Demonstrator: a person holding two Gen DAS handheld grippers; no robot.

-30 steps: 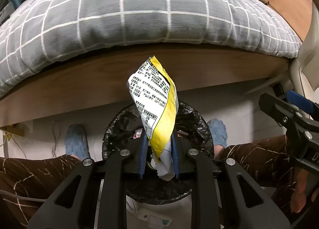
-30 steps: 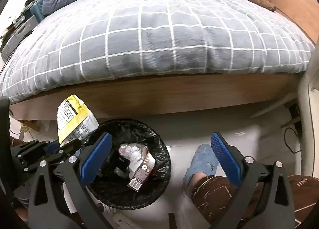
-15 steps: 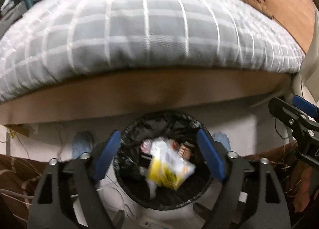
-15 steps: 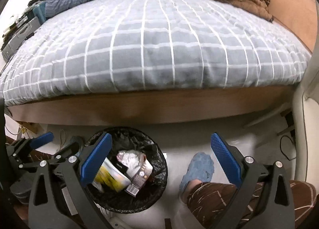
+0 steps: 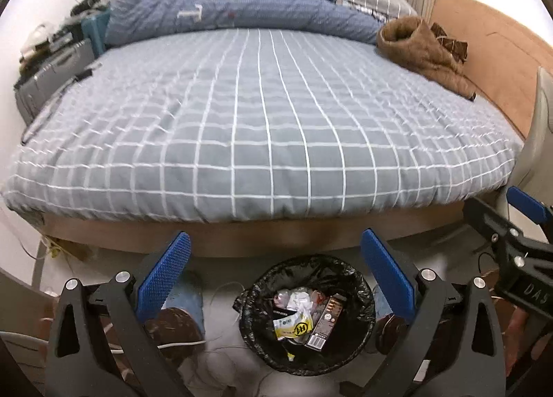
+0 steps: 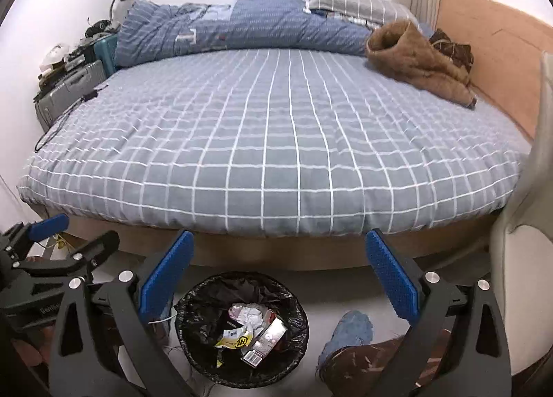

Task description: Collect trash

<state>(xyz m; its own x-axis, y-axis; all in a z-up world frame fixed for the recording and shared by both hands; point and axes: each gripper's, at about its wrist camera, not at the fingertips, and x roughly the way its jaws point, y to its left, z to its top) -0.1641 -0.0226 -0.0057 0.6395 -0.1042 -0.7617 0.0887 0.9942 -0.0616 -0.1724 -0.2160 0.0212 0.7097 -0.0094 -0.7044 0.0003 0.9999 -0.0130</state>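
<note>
**Snack wrapper lies in the bin as both grippers hang empty above it**

Beside the foot of a wide bed [image 5: 262,141], on a pale floor, a round bin lined with a black trash bag [image 5: 307,314] holds the collected rubbish. The yellow-and-white snack wrapper [image 5: 293,322] lies crumpled inside it, just beside a flat brown carton with a barcode [image 5: 325,322] and some balled white paper [image 5: 299,296]. The left gripper [image 5: 276,279] hangs above the bin with its blue-padded jaws opening wide and nothing between them. From its own camera the right gripper [image 6: 278,279] shows the same stance: jaws spread apart and empty, the bin seen below and between them, the wrapper [image 6: 236,338] visible inside. Each tool also appears at the edge of the other's view, the right one [image 5: 515,252] at the far right, the left one [image 6: 52,252] at the far left. A grey duvet with a white grid [image 6: 276,141] covers the mattress. A rumpled blue quilt [image 6: 242,27] lies along the far end, and a brown fleece garment [image 6: 414,62] rests near the wooden side panel. A person's brown trouser leg and blue slipper [image 6: 349,331] show on the floor to the right of the bin.
</note>
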